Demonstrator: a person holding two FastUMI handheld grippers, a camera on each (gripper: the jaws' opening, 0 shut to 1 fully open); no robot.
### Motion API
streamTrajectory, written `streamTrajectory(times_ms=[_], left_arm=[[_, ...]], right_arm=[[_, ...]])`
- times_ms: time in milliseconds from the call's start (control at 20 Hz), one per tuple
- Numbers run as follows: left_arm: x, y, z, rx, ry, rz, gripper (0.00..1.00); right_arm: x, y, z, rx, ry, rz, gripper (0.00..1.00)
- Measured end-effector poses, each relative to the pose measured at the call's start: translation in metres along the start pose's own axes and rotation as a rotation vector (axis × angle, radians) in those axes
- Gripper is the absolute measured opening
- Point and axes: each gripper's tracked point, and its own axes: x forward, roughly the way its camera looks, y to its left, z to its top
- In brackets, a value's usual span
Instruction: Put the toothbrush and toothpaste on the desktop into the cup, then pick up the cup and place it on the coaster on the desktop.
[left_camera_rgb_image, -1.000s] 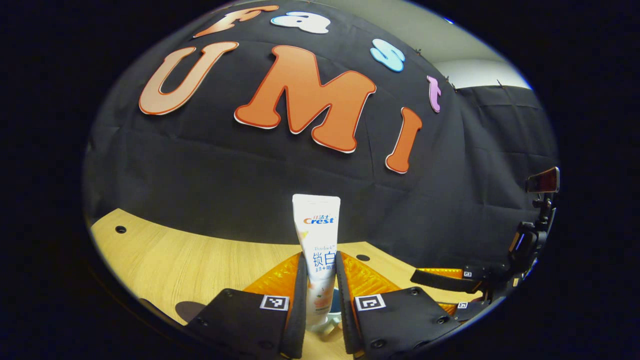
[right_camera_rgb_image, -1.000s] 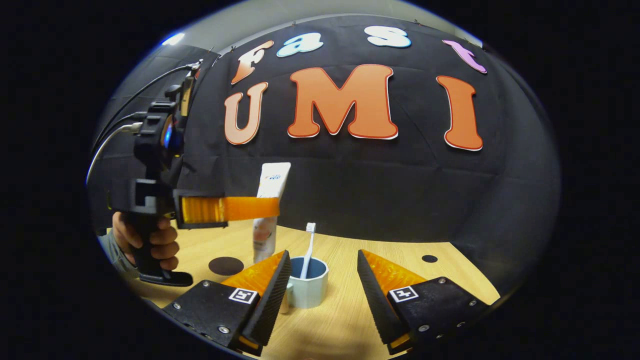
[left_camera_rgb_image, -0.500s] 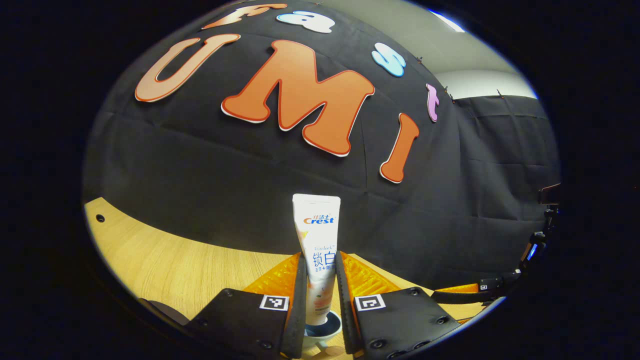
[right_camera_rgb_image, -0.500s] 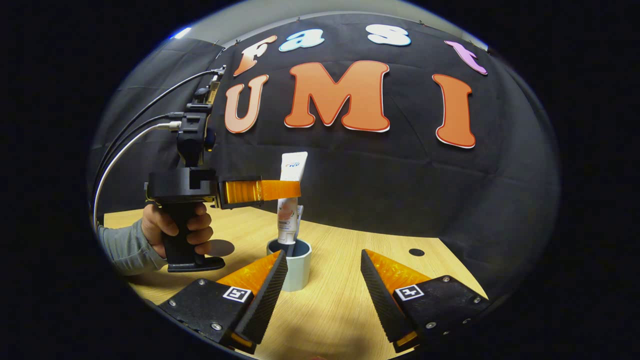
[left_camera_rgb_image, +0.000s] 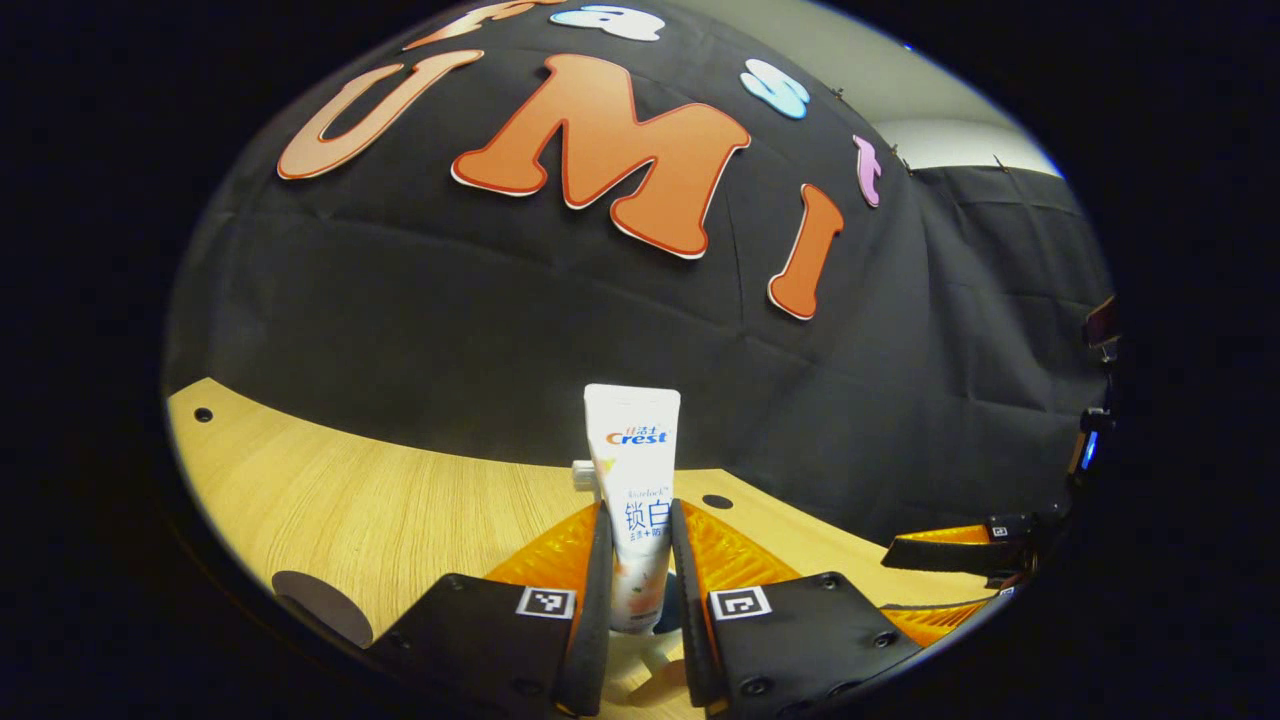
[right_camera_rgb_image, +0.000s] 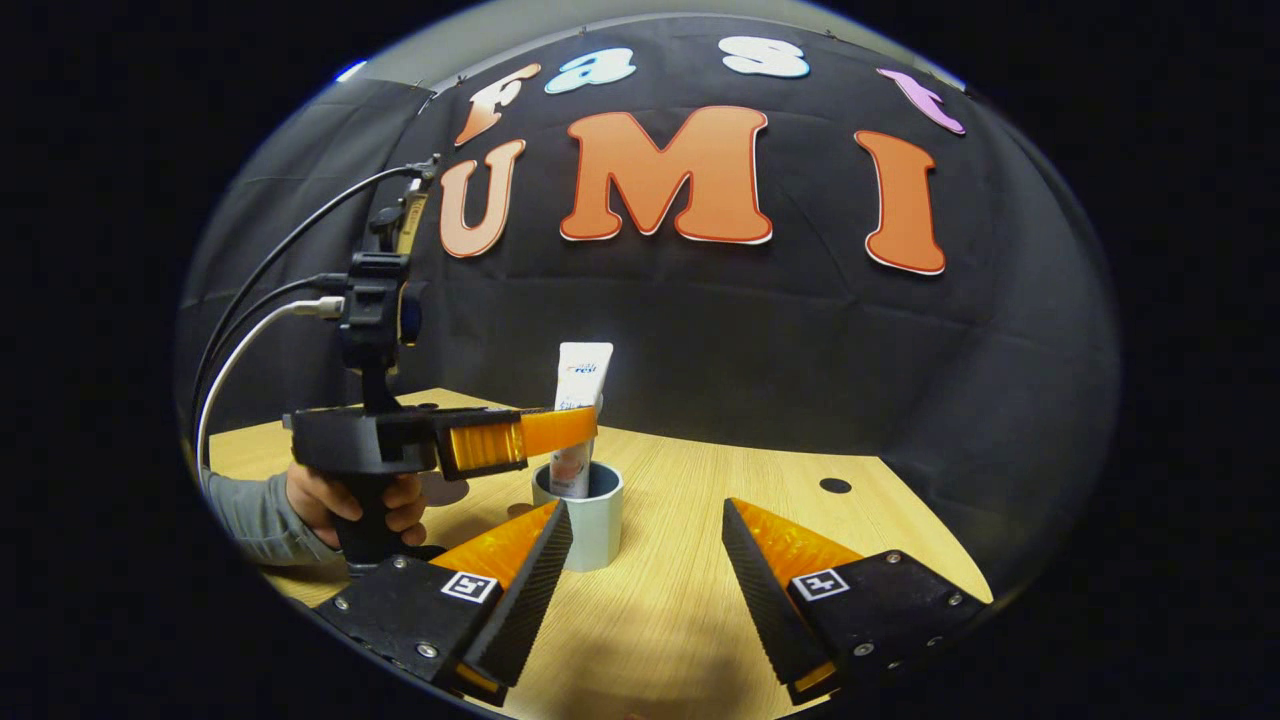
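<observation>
We see the tabletop (right_camera_rgb_image: 680, 620) running back to the booth's black wall. Our left gripper (left_camera_rgb_image: 638, 590) is clamped on the toothpaste (left_camera_rgb_image: 636, 500), holding it upright with its lower end down inside the cup (right_camera_rgb_image: 585, 515), which stands toward the middle of the tabletop. A hand (right_camera_rgb_image: 345, 500) grips that tool's handle. Our right gripper (right_camera_rgb_image: 645, 590) waits just this side of the cup, jaws wide apart, empty. The coaster (left_camera_rgb_image: 315, 603) lies by the near left edge. The toothbrush (left_camera_rgb_image: 583, 474) head peeks out beside the tube.
</observation>
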Motion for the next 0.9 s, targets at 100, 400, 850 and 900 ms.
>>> streamTrajectory(times_ms=[100, 400, 850, 900], left_arm=[[-0.004, 0.0, -0.006, 0.005, 0.02, -0.014, 0.36], [-0.011, 0.006, -0.033, 0.056, 0.152, -0.021, 0.46], [-0.042, 0.022, 0.009, 0.095, 0.089, -0.026, 0.69], [-0.048, 0.027, 0.009, 0.093, 0.088, -0.015, 0.71]], right_arm=[[-0.002, -0.003, 0.001, 0.011, 0.007, -0.017, 0.92], [-0.008, -0.008, 0.004, 0.071, 0.026, -0.062, 0.91], [-0.004, 0.005, 0.005, 0.152, 0.094, -0.09, 0.91], [-0.003, 0.011, 0.007, 0.17, 0.106, -0.082, 0.91]])
